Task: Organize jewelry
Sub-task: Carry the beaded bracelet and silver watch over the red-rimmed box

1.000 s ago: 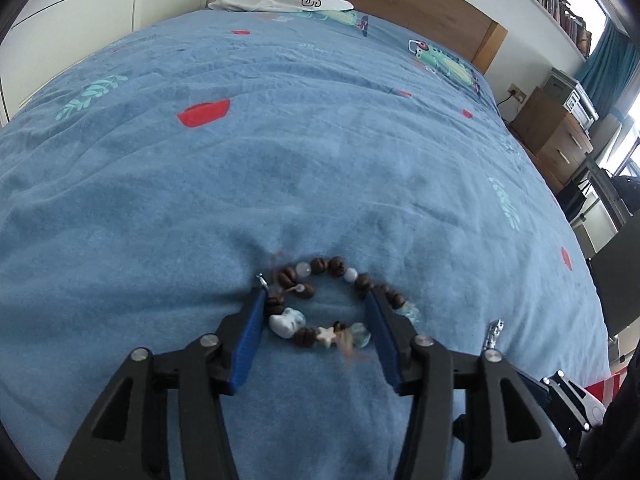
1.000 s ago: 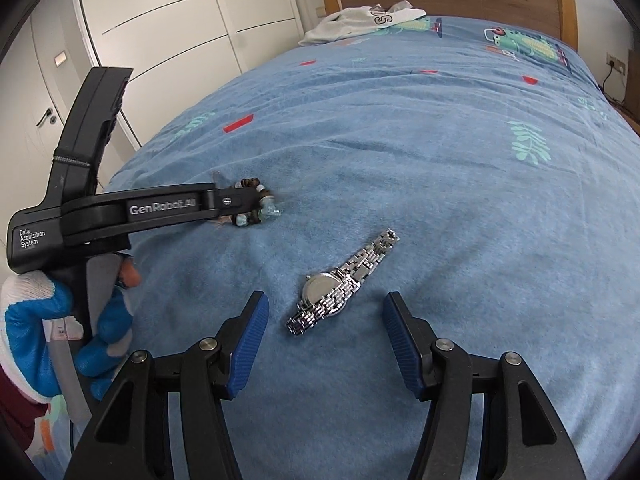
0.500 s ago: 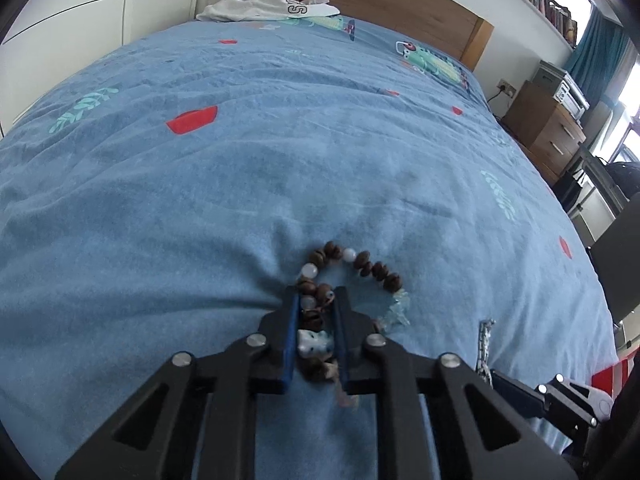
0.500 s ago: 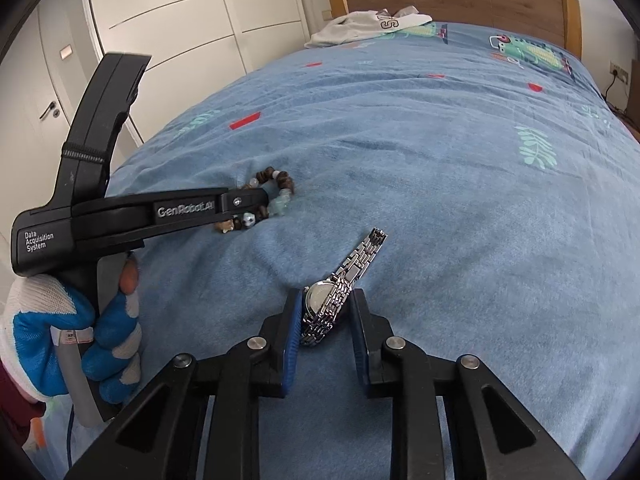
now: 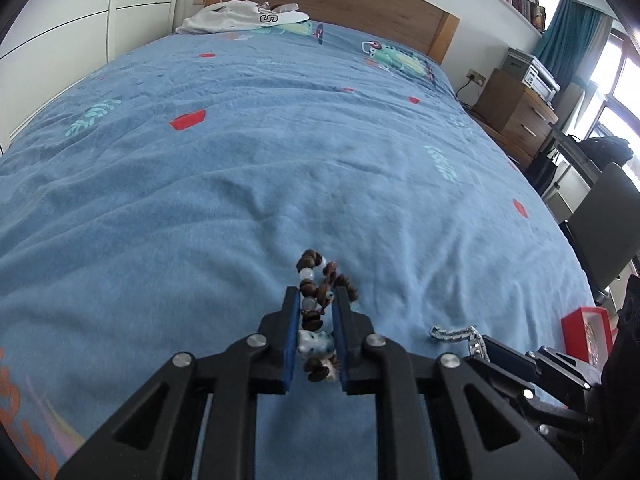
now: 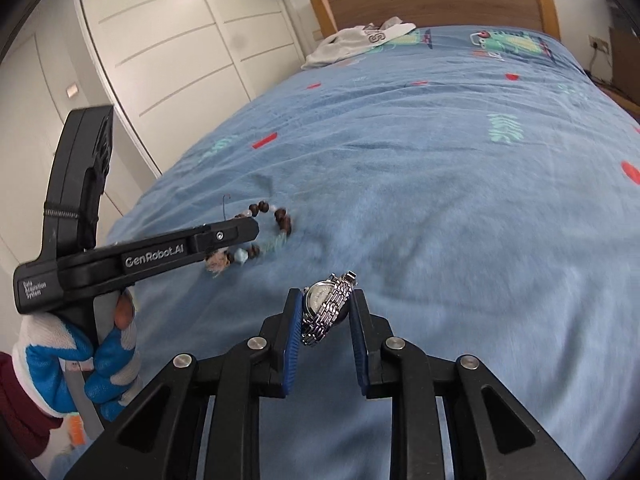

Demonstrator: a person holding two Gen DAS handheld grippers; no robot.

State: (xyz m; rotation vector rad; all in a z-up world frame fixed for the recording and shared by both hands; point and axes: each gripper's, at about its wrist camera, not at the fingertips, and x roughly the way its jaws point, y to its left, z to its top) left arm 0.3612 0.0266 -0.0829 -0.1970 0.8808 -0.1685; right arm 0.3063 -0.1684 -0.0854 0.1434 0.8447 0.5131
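both my tools have just closed since a second ago: left tool (image 5: 316, 300) now clamps the beaded bracelet (image 5: 318, 300), right tool (image 6: 325, 304) pinches the watch (image 6: 326, 308), both just clear of the bed (image 5: 280, 160). bracelet loop dangling ahead could snag; watch may slip edgewise.

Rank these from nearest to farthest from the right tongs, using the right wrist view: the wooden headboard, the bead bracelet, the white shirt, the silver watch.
1. Silver watch: clamped between the right tongs.
2. Bead bracelet: just beyond, to the left, held in the left tongs.
3. White shirt: far end of the bed, left of centre.
4. Wooden headboard: behind the shirt, against the wall.
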